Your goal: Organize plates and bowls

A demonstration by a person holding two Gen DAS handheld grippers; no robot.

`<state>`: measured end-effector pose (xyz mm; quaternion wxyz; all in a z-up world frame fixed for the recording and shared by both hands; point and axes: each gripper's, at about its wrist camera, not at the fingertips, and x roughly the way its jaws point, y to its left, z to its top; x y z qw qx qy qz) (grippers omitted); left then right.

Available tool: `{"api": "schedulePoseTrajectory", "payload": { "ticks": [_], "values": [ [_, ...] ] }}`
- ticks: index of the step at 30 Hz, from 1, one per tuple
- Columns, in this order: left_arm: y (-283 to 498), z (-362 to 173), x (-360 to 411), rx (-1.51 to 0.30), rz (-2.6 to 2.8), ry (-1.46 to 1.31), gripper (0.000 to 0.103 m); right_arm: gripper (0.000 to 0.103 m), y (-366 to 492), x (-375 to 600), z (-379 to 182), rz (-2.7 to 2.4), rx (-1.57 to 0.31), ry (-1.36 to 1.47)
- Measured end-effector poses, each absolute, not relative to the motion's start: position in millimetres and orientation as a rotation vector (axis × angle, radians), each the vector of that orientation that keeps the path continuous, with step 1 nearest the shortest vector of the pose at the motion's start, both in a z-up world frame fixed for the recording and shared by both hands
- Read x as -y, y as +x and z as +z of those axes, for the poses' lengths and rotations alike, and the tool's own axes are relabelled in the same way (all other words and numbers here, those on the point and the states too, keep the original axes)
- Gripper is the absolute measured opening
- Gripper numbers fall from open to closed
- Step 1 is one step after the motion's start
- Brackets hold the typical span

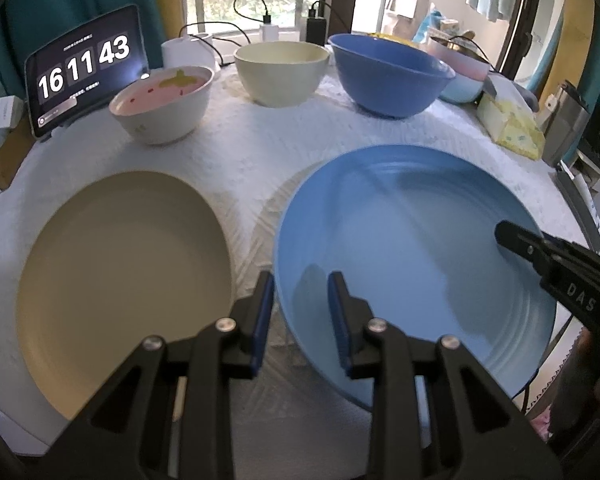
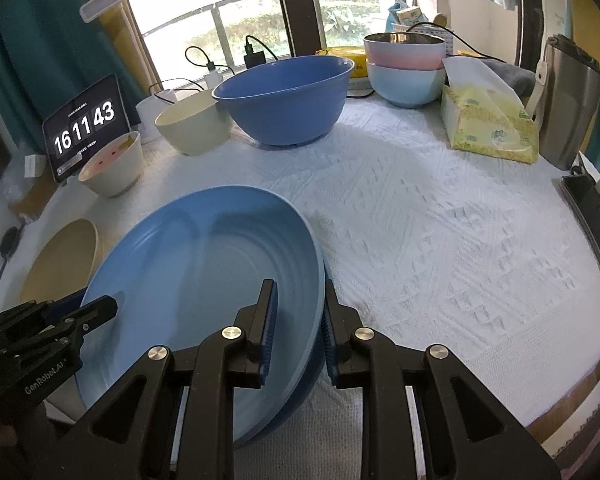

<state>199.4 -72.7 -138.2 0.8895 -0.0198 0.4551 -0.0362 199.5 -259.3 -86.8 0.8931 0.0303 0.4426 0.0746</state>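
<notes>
Left wrist view: white textured cloth [image 1: 260, 160], window behind. Left gripper [image 1: 300, 300] straddling near rim of blue plate [image 1: 412, 248], pads seemingly pinching it, though contact unclear. Cream plate [image 1: 128, 280] just left.

Right wrist view: right gripper [image 2: 298, 312] clamped on blue plate's [image 2: 204, 280] right rim. Bare cloth [image 2: 440, 240] rightward; blue bowl [image 2: 284, 96] ahead.

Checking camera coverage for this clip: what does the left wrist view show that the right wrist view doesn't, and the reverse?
Only left wrist: the whole beige plate, which the right view cuts to a sliver.
Only right wrist: the pink bowl stacked in a pale blue bowl, unobstructed, and a steel flask.
Both: blue plate with the left claw and right claw on its opposite rims, three bowls, clock tablet, tissue pack.
</notes>
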Motion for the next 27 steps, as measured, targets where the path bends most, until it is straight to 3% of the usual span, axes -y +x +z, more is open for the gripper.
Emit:
{"api": "schedulePoseTrajectory", "payload": {
  "ticks": [6,10,27],
  "values": [
    [200,-138,70,-0.946,-0.071,-0.047,0.03,0.022,199,257,-85,0.145,-0.913,0.044],
    [200,-139,70,-0.947,-0.071,-0.048,0.03,0.029,196,258,-78,0.093,-0.875,-0.005],
    [195,-128,64,-0.892,-0.074,-0.065,0.031,0.029,197,259,-71,0.087,-0.864,-0.006]
  ]
}}
